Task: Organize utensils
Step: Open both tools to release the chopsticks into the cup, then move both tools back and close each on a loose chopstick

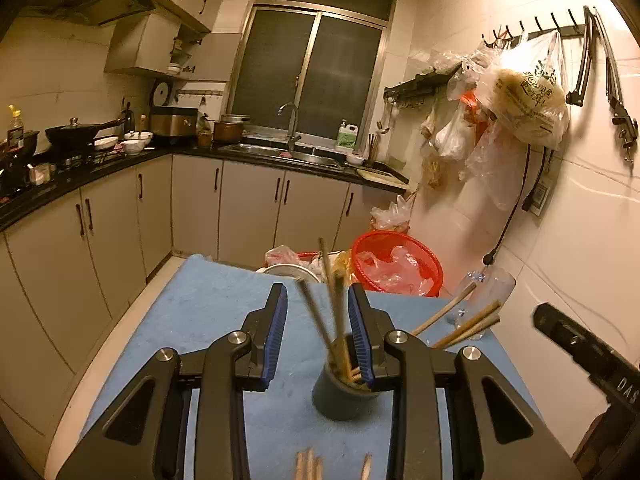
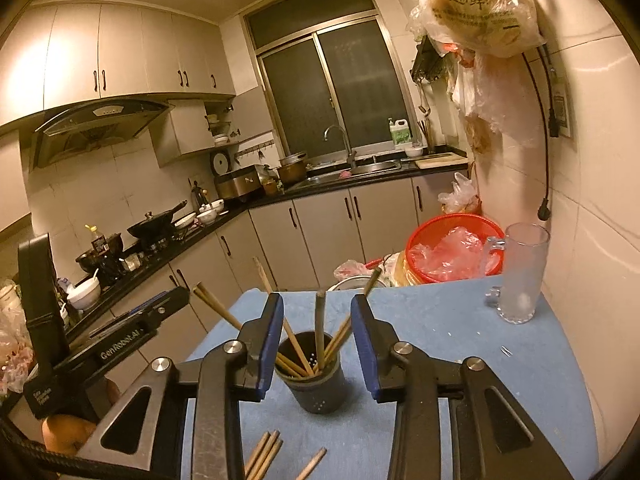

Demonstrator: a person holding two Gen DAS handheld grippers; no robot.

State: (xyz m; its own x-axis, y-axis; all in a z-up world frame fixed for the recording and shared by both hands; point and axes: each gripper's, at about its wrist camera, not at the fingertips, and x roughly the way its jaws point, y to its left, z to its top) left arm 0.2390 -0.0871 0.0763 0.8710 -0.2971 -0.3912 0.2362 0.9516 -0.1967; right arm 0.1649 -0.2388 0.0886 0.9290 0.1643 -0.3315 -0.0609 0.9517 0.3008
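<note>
A dark utensil cup [image 1: 340, 398] [image 2: 316, 380] stands on the blue cloth [image 1: 208, 312] [image 2: 460, 360], with several wooden chopsticks [image 1: 336, 320] [image 2: 320, 320] fanning out of it. My left gripper [image 1: 318, 320] is open just behind the cup; chopsticks rise between its blue pads, and I see no pad pressing on them. My right gripper [image 2: 318, 320] is open too, its jaws on either side of the cup's upper sticks. A few loose chopsticks [image 1: 308, 464] [image 2: 266, 454] lie on the cloth near me. Each gripper shows in the other's view: the right gripper body [image 1: 580, 352] and the left gripper body [image 2: 132, 328].
A clear glass mug [image 2: 520, 276] [image 1: 486, 292] stands at the table's far right by the tiled wall. Beyond the far edge are a red basket [image 1: 396, 260] [image 2: 452, 248] and a metal bowl [image 1: 288, 270]. Kitchen counters run along the left and the back.
</note>
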